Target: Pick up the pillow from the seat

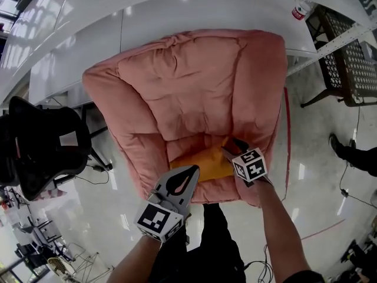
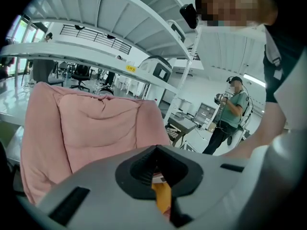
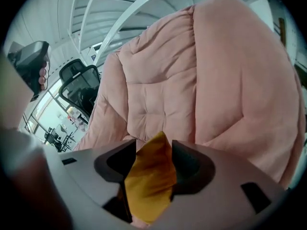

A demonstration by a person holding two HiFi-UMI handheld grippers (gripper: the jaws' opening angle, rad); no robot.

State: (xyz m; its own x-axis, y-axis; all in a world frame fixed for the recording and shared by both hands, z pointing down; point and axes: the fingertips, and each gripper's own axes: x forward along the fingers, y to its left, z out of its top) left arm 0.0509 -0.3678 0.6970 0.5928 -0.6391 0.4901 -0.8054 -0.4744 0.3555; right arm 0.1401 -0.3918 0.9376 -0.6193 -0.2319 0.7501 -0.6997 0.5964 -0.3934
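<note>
Flat yellow-orange fabric pillow point(image 1: 200, 161) lies on the front of the seat of the pink quilted padded armchair point(image 1: 194, 81), low in the hollow between its puffy arms. Your right gripper point(image 1: 231, 146) is at the pillow's right corner, angled down, jaws spread wide, with that corner poking up between them in the right gripper view point(image 3: 148, 181); no clamp on it. Your left gripper point(image 1: 191, 171) is over the pillow's near-left edge, jaw tips meeting; only a thin yellow strip shows in the slit behind them, and I can't tell if it's pinched. Black mesh office chair point(image 1: 41, 146) stands left of the armchair.
</note>
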